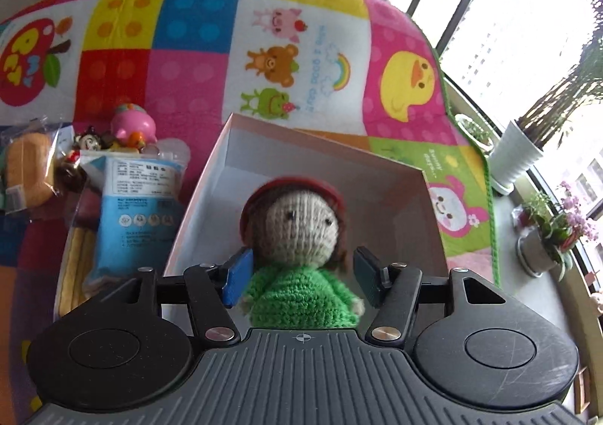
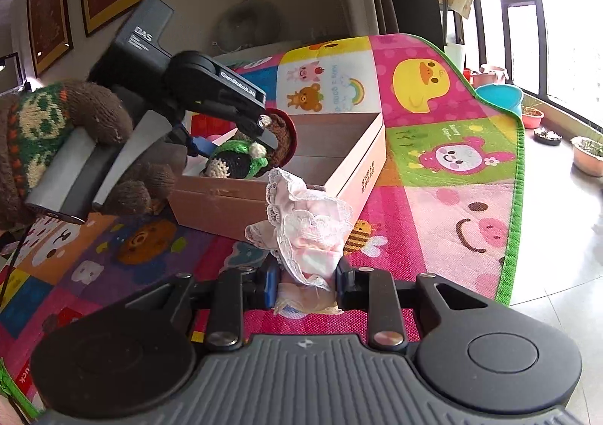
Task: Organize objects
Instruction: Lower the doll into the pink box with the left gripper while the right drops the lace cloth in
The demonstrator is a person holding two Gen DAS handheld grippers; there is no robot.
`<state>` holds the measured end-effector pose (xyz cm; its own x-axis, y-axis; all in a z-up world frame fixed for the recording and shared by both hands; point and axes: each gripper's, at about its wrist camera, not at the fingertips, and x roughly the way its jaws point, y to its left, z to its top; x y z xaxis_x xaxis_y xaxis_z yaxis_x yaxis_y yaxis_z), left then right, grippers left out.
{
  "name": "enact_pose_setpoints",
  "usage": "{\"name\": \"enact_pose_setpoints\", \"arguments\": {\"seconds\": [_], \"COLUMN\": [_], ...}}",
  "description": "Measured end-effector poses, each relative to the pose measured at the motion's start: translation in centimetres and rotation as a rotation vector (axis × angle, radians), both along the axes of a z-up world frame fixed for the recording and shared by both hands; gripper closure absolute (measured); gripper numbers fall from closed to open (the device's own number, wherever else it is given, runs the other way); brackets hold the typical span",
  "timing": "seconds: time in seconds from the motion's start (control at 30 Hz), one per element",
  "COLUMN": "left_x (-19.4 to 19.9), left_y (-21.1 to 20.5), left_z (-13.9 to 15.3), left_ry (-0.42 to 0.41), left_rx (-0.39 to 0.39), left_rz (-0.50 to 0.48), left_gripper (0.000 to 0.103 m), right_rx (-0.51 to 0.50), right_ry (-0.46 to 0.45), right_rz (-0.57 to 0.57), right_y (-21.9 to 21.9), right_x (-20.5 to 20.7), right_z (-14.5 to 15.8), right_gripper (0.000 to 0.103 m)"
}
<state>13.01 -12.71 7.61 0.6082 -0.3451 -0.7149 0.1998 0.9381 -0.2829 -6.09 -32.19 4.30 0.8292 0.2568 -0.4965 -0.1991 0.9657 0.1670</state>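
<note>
A person kneels or sits at a bright patchwork play mat printed with cartoon animals, holding a two-finger gripper in each hand.

The left gripper hangs over an open pale pink box that rests on the mat. Between its fingers is a crocheted doll with a cream face, brown hair, a red hat and a green dress. The fingers are spread fairly wide. The blue pad on the left touches or nearly touches the doll's shoulder, while the dark pad on the right stands a little apart from it, so whether the doll is truly gripped cannot be told. The right wrist view shows the doll raised above the box's near wall, leaning sideways between the left fingers.

The right gripper is low over the mat, just in front of the box. Its fingers are closed part way onto a bundle of white and pale pink lace-trimmed cloth, which stands up from between the pads and overlaps the box's near wall in the view.

Left of the box lie a blue and white packet, a pink round toy, a few small figures and a wrapped bun. White pots with plants stand by the window.
</note>
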Motion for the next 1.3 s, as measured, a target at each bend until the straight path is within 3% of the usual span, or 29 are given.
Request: {"name": "enact_pose_setpoints", "arguments": {"seconds": [0.27,0.53,0.7,0.8,0.87,0.9,1.0,1.1,1.3], "left_x": [-6.2,-9.3,-10.8,-10.7,-10.7,-10.7,-10.6,-9.4,-4.9], "left_y": [3.9,10.6,13.0,13.8,14.3,14.7,16.0,17.3,17.0], "left_z": [3.8,0.0,-2.3,-3.3,-3.6,-3.6,-3.9,-4.2,-3.0], "left_ry": [-0.283,-0.21,-0.193,-0.177,-0.176,-0.18,-0.188,-0.176,-0.189], "left_rx": [0.009,-0.022,-0.036,-0.062,-0.08,-0.091,-0.12,-0.141,-0.194], "left_rz": [-0.095,-0.13,-0.141,-0.143,-0.142,-0.141,-0.115,-0.052,-0.018], "left_gripper": [0.04,0.04,0.04,0.04,0.04,0.04,0.04,0.04,0.04], "right_rx": [0.003,0.019,0.063,0.038,-0.01,-0.037,-0.089,-0.128,-0.155], "right_ry": [-0.026,-0.007,0.027,0.048,0.098,0.128,0.115,0.064,-0.02], "right_rz": [0.043,0.028,0.022,0.011,-0.011,-0.026,-0.033,-0.015,0.038], "right_y": [0.6,1.0,1.1,2.1,2.8,3.2,4.0,4.7,6.0], "right_x": [-0.5,2.1,5.4,8.2,10.6,11.6,11.5,9.7,5.9], "right_z": [1.6,3.4,5.0,5.4,5.0,4.7,4.6,4.7,4.2], "right_gripper": [0.077,0.077,0.077,0.077,0.058,0.042,0.035,0.021,0.021]}}
